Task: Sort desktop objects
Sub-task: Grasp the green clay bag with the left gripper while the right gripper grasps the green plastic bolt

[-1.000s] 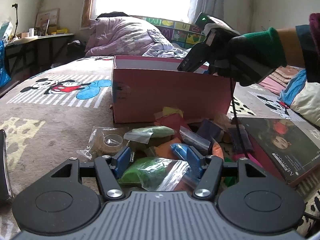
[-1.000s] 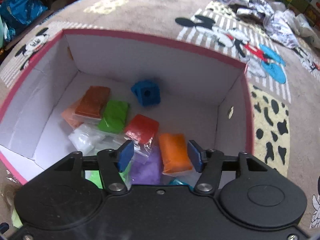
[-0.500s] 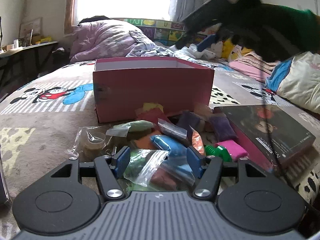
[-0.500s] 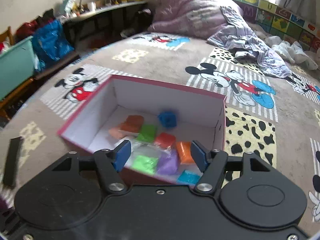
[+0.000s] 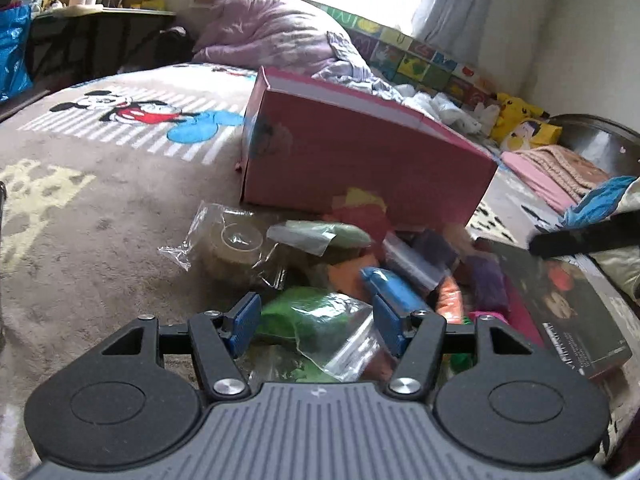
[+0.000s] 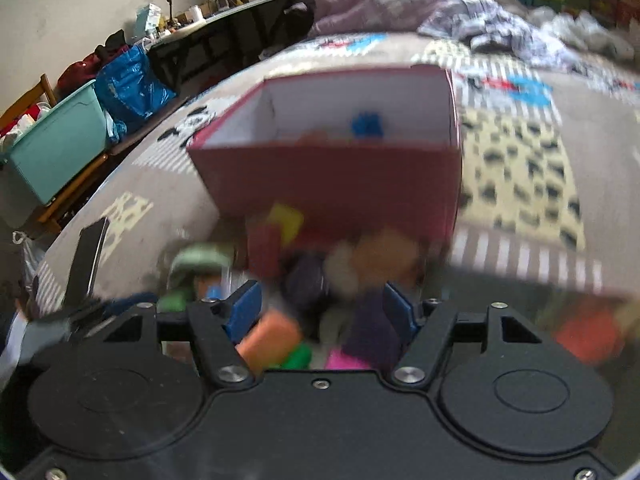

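A pink cardboard box [image 5: 360, 160] stands on the bed, and the right wrist view shows it [image 6: 336, 176] open with a blue block [image 6: 366, 124] inside. A pile of small colored clay bags lies in front of it. My left gripper [image 5: 316, 320] is open, low over a green bag [image 5: 312, 312] between its fingers, with a blue bag [image 5: 394, 288] at the right finger. My right gripper [image 6: 322, 314] is open and empty above an orange bag [image 6: 268, 338] and a purple bag [image 6: 372, 332]; this view is blurred.
A dark book [image 5: 560, 296] lies right of the pile. A clear bag with a tape roll [image 5: 232, 244] lies to the left. A black flat object [image 6: 88, 256] lies on the Mickey Mouse blanket [image 5: 100, 168]. A teal bin [image 6: 56, 148] stands beside the bed.
My right gripper has pulled back from over the box and come down toward the pile. My left gripper has tilted and shifted slightly over the green bag.
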The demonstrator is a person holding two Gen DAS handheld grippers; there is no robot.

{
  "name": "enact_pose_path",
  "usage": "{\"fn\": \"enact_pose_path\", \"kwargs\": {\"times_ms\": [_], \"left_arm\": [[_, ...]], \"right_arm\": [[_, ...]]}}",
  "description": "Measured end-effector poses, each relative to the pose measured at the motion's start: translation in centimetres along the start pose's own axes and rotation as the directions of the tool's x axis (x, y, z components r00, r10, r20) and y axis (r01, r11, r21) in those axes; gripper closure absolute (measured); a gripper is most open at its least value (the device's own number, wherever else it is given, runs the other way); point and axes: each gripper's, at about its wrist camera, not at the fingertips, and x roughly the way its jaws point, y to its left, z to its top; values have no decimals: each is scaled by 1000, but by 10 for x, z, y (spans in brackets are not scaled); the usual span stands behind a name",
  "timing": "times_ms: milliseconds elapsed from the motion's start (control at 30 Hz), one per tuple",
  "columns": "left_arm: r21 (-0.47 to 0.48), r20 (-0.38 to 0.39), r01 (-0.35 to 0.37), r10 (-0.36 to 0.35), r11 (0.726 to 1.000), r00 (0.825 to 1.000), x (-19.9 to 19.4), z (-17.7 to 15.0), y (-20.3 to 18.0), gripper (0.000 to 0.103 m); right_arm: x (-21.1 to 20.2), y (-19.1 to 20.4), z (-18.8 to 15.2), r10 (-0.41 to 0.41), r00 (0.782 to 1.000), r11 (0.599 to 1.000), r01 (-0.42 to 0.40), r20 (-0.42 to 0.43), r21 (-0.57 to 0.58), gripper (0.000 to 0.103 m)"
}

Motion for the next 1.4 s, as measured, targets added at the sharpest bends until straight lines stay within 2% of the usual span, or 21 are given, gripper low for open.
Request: {"fn": "enact_pose_path", "kwargs": {"times_ms": [133, 167, 233, 367, 633, 700, 733, 833, 933, 1100, 1200, 1267, 1300, 1333, 1400], "left_arm": [[12, -27, 7, -6, 1000, 1000, 9, 0, 6, 42], [33, -32, 8, -7, 999, 999, 11, -1, 6, 37], [70, -41, 9, -6, 997, 999, 14, -1, 8, 30], [124, -75, 21, -12, 992, 997, 20, -2, 13, 29], [128, -62, 7, 1, 992, 998, 7, -2, 17, 43], [130, -57, 1, 6, 992, 998, 2, -2, 18, 45], [130, -53, -2, 9, 992, 999, -1, -2, 19, 50], [124, -34, -12, 16, 992, 999, -11, -2, 22, 51], [98, -18, -14, 15, 995, 1000, -18, 0, 28, 53], [-10, 41, 54, -53, 999, 998, -29, 5, 41, 53], [-68, 51, 91, -87, 994, 995, -30, 5, 47, 53], [-104, 48, 113, -108, 988, 993, -29, 5, 51, 53], [-122, 49, 124, -118, 985, 992, -29, 5, 53, 53], [-137, 50, 132, -126, 982, 991, -29, 4, 54, 53], [-184, 55, 157, -150, 970, 987, -28, 4, 59, 53]], "right_arm": [[0, -2, -21, -2, 1000, 999, 3, -10, 34, 36], [-1, -1, -24, -6, 1000, 999, 6, -10, 31, 36], [-1, 3, -30, -14, 1000, 1000, 14, -8, 11, 36], [0, 13, -39, -52, 999, 996, 52, 0, -70, 36], [5, 22, -62, -67, 998, 987, 66, 3, -149, 36], [6, 28, -66, -76, 997, 978, 76, 9, -194, 36], [6, 31, -69, -82, 997, 971, 83, 13, -223, 36], [10, 37, -71, -86, 996, 959, 88, 18, -268, 36], [17, 43, -70, -100, 995, 948, 105, 30, -302, 36], [30, 55, -70, -96, 995, 927, 104, 40, -361, 36], [38, 58, -72, -93, 995, 921, 100, 35, -377, 38], [43, 60, -74, -91, 995, 917, 97, 32, -388, 41], [46, 61, -74, -90, 995, 915, 95, 30, -393, 47], [48, 62, -75, -90, 996, 912, 94, 29, -398, 56], [49, 61, -77, -84, 996, 917, 86, 21, -390, 62]]}}
